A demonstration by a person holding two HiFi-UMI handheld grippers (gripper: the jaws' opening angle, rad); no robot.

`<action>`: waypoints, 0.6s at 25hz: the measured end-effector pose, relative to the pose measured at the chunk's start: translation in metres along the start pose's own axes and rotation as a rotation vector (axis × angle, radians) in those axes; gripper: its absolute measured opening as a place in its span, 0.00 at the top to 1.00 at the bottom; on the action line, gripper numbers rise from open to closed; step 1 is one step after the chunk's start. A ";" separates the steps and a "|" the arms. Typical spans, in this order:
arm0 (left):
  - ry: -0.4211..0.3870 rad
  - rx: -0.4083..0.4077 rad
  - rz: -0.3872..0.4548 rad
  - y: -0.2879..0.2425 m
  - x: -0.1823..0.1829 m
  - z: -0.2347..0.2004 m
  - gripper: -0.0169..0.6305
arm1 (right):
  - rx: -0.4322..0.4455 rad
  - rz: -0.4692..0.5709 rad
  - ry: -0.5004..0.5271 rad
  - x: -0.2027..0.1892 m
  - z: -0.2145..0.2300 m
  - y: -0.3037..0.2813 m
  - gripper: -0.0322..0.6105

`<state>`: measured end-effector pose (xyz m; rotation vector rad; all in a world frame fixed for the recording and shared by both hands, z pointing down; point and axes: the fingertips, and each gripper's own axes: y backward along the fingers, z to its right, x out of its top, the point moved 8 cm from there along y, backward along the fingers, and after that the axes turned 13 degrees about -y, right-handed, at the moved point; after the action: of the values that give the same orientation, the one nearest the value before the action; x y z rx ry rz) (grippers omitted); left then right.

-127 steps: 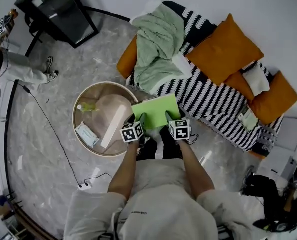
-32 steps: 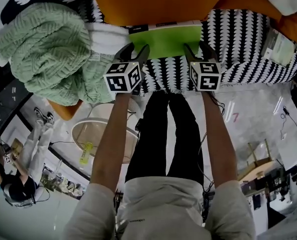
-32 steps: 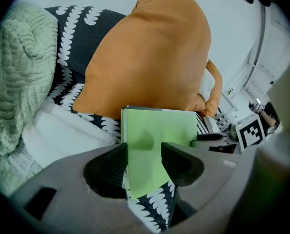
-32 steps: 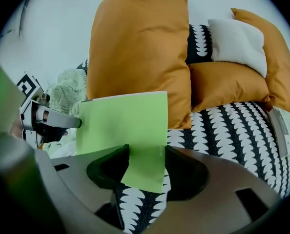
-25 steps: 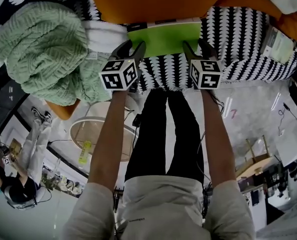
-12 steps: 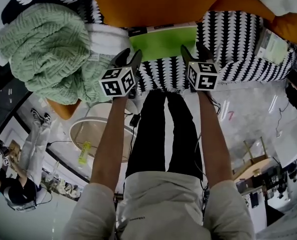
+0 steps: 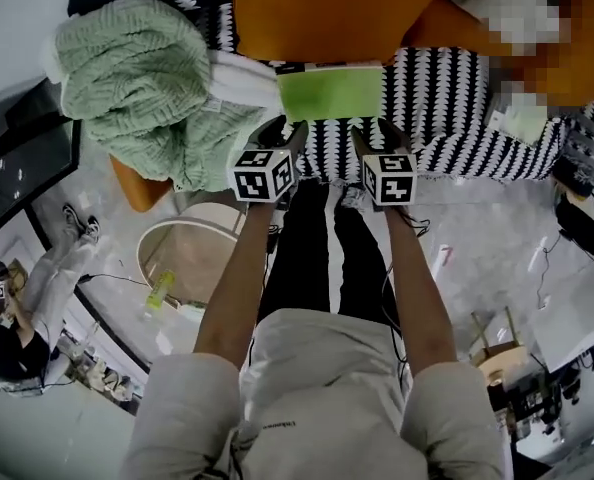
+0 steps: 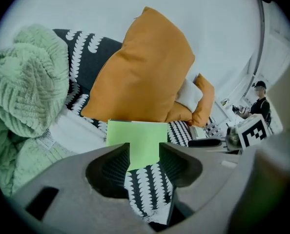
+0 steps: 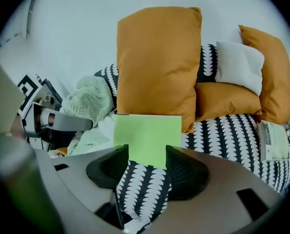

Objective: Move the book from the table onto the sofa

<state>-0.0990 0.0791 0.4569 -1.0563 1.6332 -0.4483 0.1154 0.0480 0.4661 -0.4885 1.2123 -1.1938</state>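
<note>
On the striped sofa (image 7: 447, 108), a knitted green blanket (image 7: 137, 78) sits left. Beside it the green book (image 7: 329, 92) lies flat against an orange cushion (image 7: 327, 13). A low-swinging gripper could catch its near edge and drag it off. The left gripper (image 7: 287, 130) and right gripper (image 7: 370, 134) hover just short of it, jaws wide and empty.

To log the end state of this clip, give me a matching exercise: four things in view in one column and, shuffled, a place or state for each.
Things:
1. book
2. knitted blanket
3. large orange cushion
4. left gripper

Places or states:
A. propped upright behind the book
B. jaws apart, holding nothing
C. lying flat on the striped sofa seat
D. bunched up at one end of the sofa

Pairs: 1-C, 2-D, 3-A, 4-B
</note>
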 end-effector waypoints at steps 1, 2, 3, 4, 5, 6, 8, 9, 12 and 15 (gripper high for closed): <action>-0.005 -0.002 0.007 0.007 0.002 0.010 0.68 | 0.002 0.002 0.002 0.001 -0.005 0.011 0.60; -0.009 -0.002 0.012 0.016 0.002 0.020 0.68 | 0.005 0.006 0.010 0.002 -0.011 0.022 0.60; -0.011 0.002 0.017 0.026 0.001 0.027 0.68 | 0.010 0.015 0.023 0.003 -0.019 0.032 0.60; -0.011 0.008 0.024 0.035 0.001 0.033 0.68 | 0.016 0.028 0.034 0.006 -0.026 0.040 0.60; -0.010 0.016 0.036 0.043 0.003 0.038 0.68 | 0.023 0.047 0.041 0.010 -0.031 0.047 0.60; -0.008 0.024 0.050 0.051 0.006 0.044 0.68 | 0.029 0.065 0.042 0.015 -0.035 0.055 0.60; 0.000 0.038 0.070 0.070 0.008 0.061 0.68 | 0.036 0.083 0.033 0.016 -0.039 0.077 0.60; 0.006 0.044 0.075 0.080 0.006 0.072 0.68 | 0.036 0.081 0.030 0.012 -0.040 0.090 0.60; 0.008 0.073 0.105 0.101 0.007 0.101 0.68 | 0.051 0.082 0.051 0.006 -0.046 0.120 0.60; 0.015 0.100 0.131 0.117 0.008 0.121 0.68 | 0.078 0.103 0.077 0.001 -0.059 0.142 0.60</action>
<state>-0.0360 0.1620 0.3244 -0.8677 1.6645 -0.4463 0.1239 0.1152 0.3284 -0.3200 1.2368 -1.1758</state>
